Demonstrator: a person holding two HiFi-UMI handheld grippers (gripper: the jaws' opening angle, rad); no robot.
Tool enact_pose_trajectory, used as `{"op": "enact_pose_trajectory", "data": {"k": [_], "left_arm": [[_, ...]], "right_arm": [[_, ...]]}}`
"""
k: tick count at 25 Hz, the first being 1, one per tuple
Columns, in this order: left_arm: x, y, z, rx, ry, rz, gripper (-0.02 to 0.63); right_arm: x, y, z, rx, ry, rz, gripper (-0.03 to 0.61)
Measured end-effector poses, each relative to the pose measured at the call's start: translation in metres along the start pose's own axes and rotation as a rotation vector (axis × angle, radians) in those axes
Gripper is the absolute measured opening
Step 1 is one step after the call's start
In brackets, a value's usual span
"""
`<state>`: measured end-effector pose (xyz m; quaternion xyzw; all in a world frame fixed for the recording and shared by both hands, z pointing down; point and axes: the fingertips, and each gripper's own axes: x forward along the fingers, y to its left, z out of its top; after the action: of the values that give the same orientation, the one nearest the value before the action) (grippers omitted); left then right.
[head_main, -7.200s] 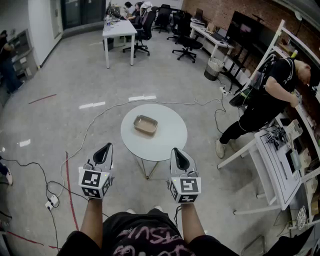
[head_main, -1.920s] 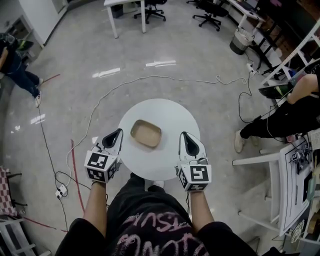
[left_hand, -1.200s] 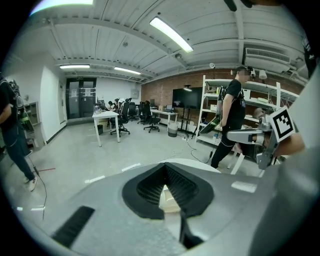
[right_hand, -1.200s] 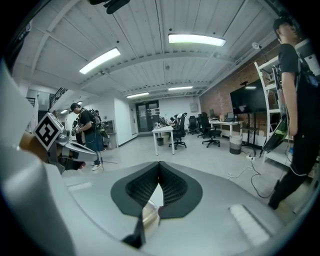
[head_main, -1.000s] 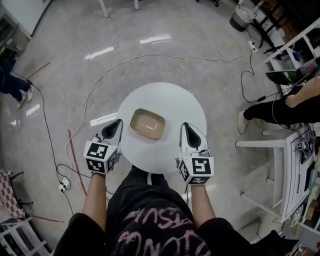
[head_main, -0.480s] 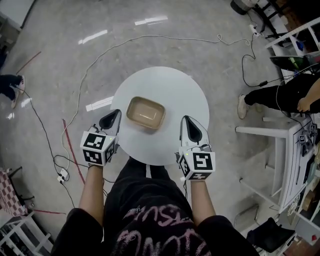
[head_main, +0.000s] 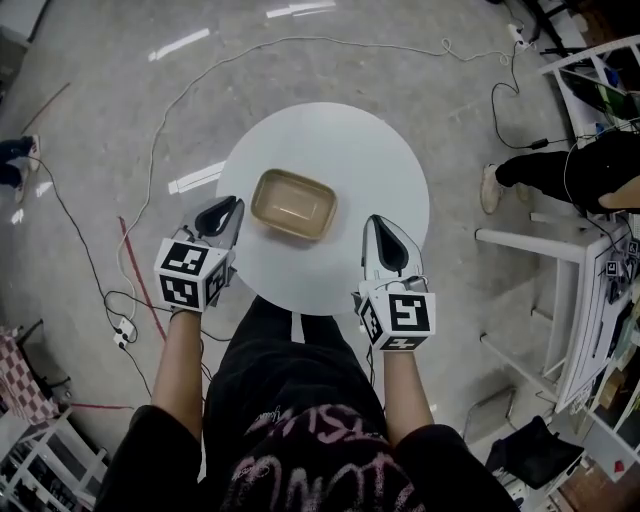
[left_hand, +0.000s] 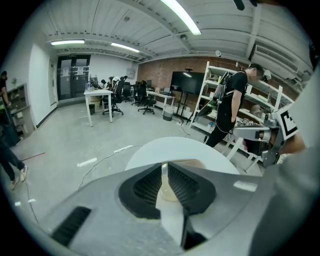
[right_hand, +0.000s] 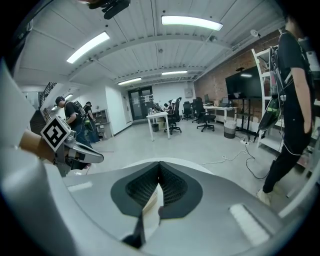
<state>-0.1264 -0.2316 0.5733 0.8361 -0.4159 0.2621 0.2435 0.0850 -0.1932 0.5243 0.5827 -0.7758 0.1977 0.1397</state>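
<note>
A tan rectangular tray (head_main: 293, 204) lies empty on the round white table (head_main: 390, 170). My left gripper (head_main: 221, 213) hovers at the table's left edge, just left of the tray, shut and holding nothing. Over the table's near right part my right gripper (head_main: 388, 243) is also shut and empty. The tray lies between the two, touched by neither. In the left gripper view the left gripper (left_hand: 164, 167) points at the table (left_hand: 175, 148) and the tray (left_hand: 195, 162). In the right gripper view the right gripper (right_hand: 159, 164) has a tan strip of the tray (right_hand: 150, 205) below its jaws.
A white cable (head_main: 150, 180) loops over the grey floor round the table, ending at a power strip (head_main: 122, 327). A red floor line (head_main: 128, 270) runs at left. A person (head_main: 575, 165) stands by white shelving (head_main: 560, 290) at right.
The table and tray have come much closer and now lie under the grippers. Both grippers moved forward to either side of the tray and stayed shut.
</note>
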Motion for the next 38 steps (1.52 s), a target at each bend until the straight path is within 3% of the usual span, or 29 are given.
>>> {"op": "enact_pose_trajectory", "data": {"k": [23,33,38], "left_arm": [[0.076,0.019,-0.043,-0.038,0.183,-0.093,0.118],[0.085,0.023,-0.051,-0.108,0.220,-0.142,0.112],[0.085,0.021,-0.050,-0.063,0.251,-0.158,0.095]], "right_arm": [[0.032,-0.016,-0.061,0.075,0.119,-0.053,0.008],[0.037,-0.019,-0.070,0.075,0.142,-0.066,0.008],[0.042,-0.016,-0.071,0.077,0.150,-0.067,0.008]]}}
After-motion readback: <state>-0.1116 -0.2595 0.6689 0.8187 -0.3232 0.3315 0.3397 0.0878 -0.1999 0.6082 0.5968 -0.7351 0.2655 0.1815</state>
